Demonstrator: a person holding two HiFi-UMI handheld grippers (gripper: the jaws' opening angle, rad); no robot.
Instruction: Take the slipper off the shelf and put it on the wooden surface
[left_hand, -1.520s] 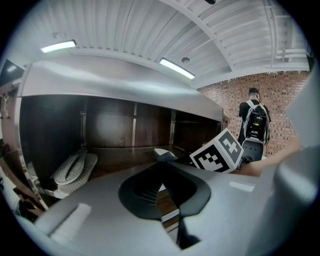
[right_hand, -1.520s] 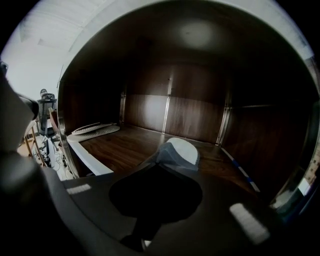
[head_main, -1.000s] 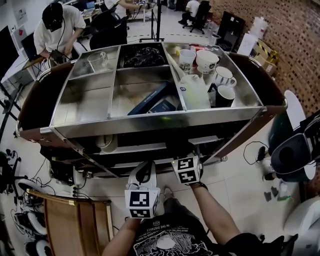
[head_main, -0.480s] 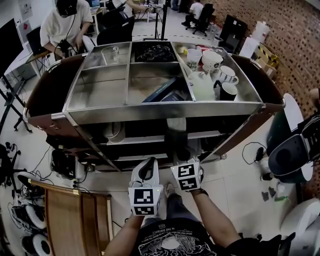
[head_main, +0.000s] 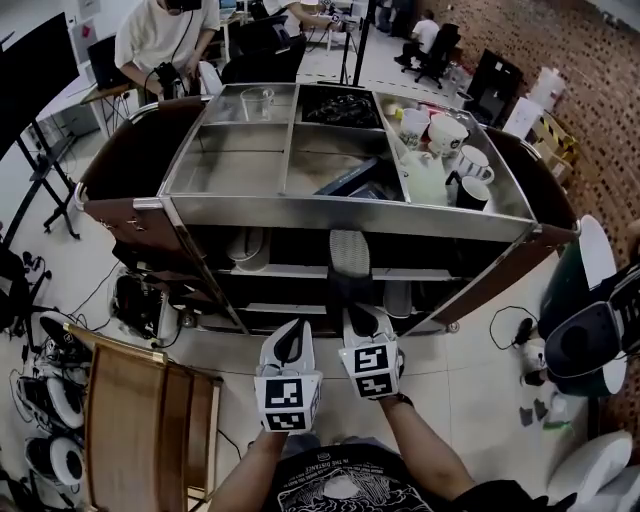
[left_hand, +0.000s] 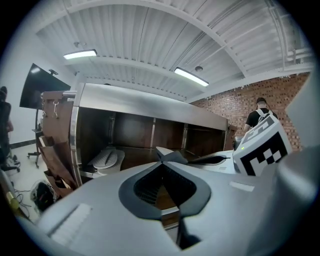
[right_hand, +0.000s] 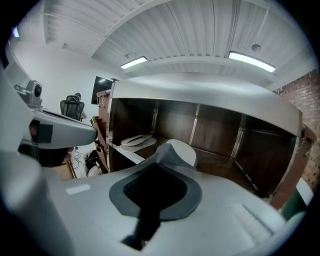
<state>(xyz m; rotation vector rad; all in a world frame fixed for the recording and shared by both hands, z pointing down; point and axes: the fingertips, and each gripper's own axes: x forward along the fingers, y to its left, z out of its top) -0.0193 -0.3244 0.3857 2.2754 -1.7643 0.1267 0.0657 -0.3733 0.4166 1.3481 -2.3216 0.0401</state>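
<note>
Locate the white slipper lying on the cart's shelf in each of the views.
Head view: the white slipper lies left of centre, under the cart's steel top, right of the steel corner post.
Left gripper view: white slipper left of centre, just right of the post.
Right gripper view: white slipper left of centre, just right of the post.
Shared landmark: that steel corner post.

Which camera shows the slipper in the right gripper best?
The head view: the slipper shows its ribbed sole above the right gripper. The right gripper view shows only its pale end past the shut jaws; the left gripper view, nothing clear.
</note>
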